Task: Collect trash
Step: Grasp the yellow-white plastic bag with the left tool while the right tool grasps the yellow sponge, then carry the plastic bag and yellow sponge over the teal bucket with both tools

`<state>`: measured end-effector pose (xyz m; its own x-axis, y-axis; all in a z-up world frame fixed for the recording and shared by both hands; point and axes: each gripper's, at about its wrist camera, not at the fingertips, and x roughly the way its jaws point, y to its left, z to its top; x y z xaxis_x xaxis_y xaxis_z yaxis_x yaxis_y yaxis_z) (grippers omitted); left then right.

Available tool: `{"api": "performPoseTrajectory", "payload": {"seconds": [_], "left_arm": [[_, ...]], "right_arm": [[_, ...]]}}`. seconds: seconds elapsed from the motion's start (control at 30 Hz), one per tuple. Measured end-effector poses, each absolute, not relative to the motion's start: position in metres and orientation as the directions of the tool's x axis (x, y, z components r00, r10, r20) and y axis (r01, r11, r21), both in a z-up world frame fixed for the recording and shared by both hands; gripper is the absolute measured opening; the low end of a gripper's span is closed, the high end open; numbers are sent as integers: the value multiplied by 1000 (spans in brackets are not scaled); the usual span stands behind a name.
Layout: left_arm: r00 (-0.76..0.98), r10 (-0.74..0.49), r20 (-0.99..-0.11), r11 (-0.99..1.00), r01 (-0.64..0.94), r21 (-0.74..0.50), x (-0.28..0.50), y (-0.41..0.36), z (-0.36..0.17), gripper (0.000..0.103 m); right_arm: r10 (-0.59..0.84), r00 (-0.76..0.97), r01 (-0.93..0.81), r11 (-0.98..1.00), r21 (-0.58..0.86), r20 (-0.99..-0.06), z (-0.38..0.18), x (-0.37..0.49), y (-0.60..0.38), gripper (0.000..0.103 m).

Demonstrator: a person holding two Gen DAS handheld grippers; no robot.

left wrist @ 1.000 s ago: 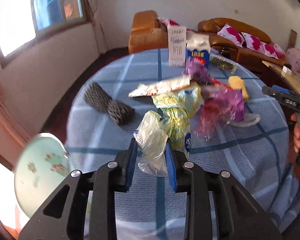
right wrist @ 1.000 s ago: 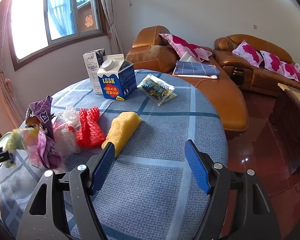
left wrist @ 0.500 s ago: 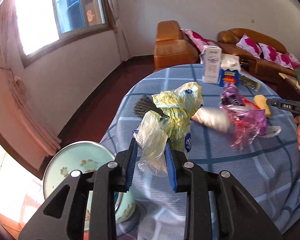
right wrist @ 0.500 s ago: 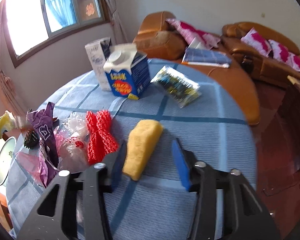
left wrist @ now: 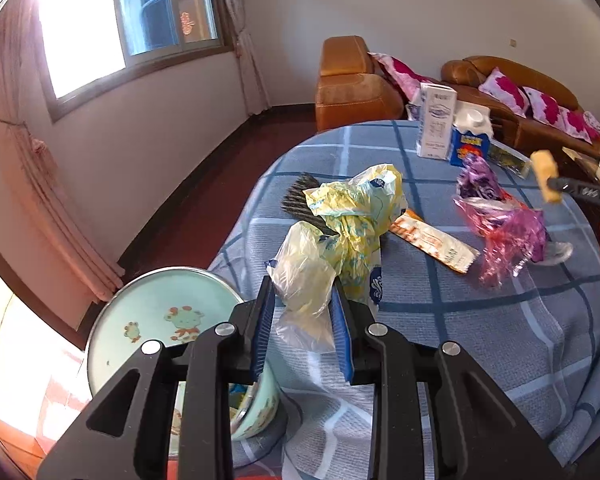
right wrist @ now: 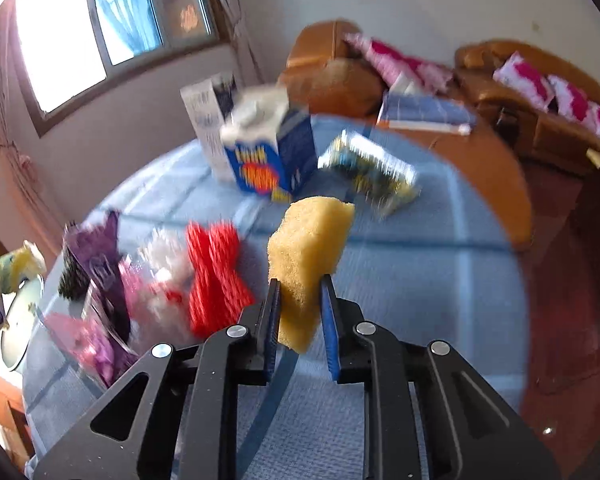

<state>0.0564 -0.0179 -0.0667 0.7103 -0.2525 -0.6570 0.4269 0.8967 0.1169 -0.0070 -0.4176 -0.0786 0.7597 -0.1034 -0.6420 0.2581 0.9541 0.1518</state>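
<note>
Your right tongs (right wrist: 299, 316) are closing on the soft, light sponge (right wrist: 308, 256) at its lower end, while your left tongs (left wrist: 302, 336) pinch the flimsy plastic bag (left wrist: 304, 280).

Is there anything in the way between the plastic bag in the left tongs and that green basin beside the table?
Nothing visible. The left tongs hold the yellow plastic bag at the table's edge, and the green basin sits open just below and left.

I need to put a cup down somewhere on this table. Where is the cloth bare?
Bare cloth lies on the near side of the table, this side of the orange-white wrapper and purple wrapper. Another bare strip lies beyond the yellow bag, before the white carton. The middle is crowded.
</note>
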Motion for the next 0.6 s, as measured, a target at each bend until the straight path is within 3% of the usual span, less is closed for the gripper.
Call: {"api": "performPoseTrajectory", "payload": {"seconds": [0.2, 0.6], "left_arm": [[724, -185, -664, 918, 368, 146, 64, 3, -65, 27], [707, -59, -705, 945, 266, 188, 69, 60, -84, 27]], "right_arm": [[-3, 817, 84, 990, 113, -577, -37, 10, -365, 20], [234, 752, -266, 963, 41, -617, -40, 81, -236, 20]]}}
